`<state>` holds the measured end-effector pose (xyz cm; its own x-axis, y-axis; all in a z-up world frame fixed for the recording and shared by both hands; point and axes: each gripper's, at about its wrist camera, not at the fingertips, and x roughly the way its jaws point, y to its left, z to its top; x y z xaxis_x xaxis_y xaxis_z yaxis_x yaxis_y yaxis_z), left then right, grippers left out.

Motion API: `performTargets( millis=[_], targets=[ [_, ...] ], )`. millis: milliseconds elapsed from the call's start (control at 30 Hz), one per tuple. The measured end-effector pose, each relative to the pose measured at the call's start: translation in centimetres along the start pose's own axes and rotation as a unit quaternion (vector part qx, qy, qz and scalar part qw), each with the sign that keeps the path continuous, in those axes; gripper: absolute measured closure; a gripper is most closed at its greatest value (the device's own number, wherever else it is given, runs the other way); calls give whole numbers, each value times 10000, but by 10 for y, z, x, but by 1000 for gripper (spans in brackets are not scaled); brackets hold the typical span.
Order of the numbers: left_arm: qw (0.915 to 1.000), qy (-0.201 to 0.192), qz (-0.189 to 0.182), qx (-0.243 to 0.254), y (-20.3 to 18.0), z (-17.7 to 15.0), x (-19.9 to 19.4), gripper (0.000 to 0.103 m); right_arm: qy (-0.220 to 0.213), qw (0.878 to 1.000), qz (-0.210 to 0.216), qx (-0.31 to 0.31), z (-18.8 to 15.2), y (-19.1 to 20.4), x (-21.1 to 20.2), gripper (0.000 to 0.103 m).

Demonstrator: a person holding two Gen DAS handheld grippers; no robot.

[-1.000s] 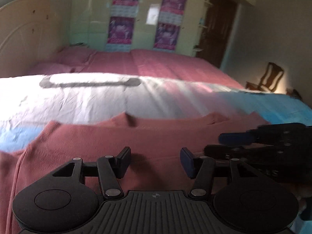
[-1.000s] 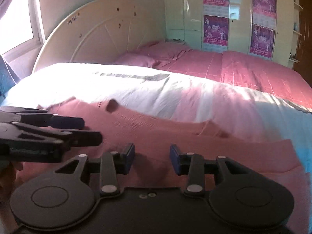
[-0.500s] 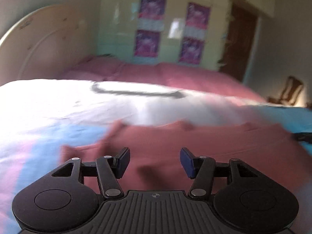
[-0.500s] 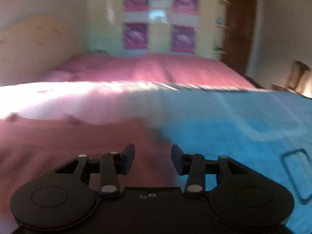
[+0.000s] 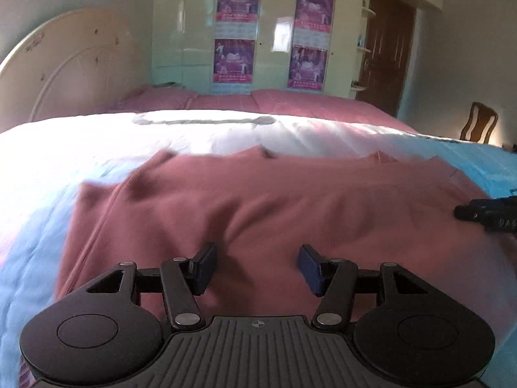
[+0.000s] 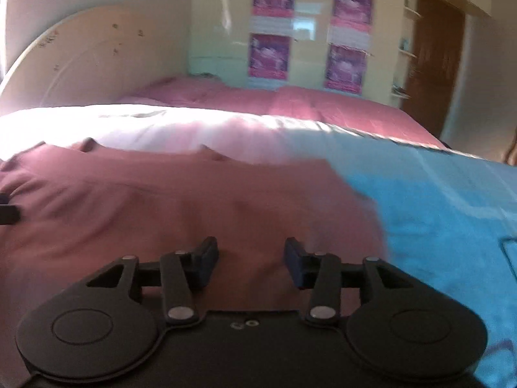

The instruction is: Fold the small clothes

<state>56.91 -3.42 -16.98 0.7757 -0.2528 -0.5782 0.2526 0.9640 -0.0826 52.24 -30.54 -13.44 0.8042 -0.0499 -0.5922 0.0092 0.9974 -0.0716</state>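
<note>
The left gripper (image 5: 257,266) has its jaws spread wide with nothing between them, poised over the near part of the pink knit top (image 5: 265,200). The right gripper (image 6: 250,263) likewise stands wide open and holds nothing, above the top's right side. The top lies spread flat on the bed (image 6: 436,194), over a white and blue cover.
</note>
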Motion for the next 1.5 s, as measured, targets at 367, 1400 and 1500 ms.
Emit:
performTargets(
  millis=[367,1400,1500],
  targets=[
    [9983,122,-103,562,-79,-17,-17,39,-148,9935,845,-750,-21,68,-18,64],
    [9960,150,746,-459,40,-72,-122,38,620,9964,-546,-167,-70,-30,-99,66],
    [9948,117,874,-512,42,-67,-121,38,707,9961,-531,21,-68,-38,-100,82]
  ],
)
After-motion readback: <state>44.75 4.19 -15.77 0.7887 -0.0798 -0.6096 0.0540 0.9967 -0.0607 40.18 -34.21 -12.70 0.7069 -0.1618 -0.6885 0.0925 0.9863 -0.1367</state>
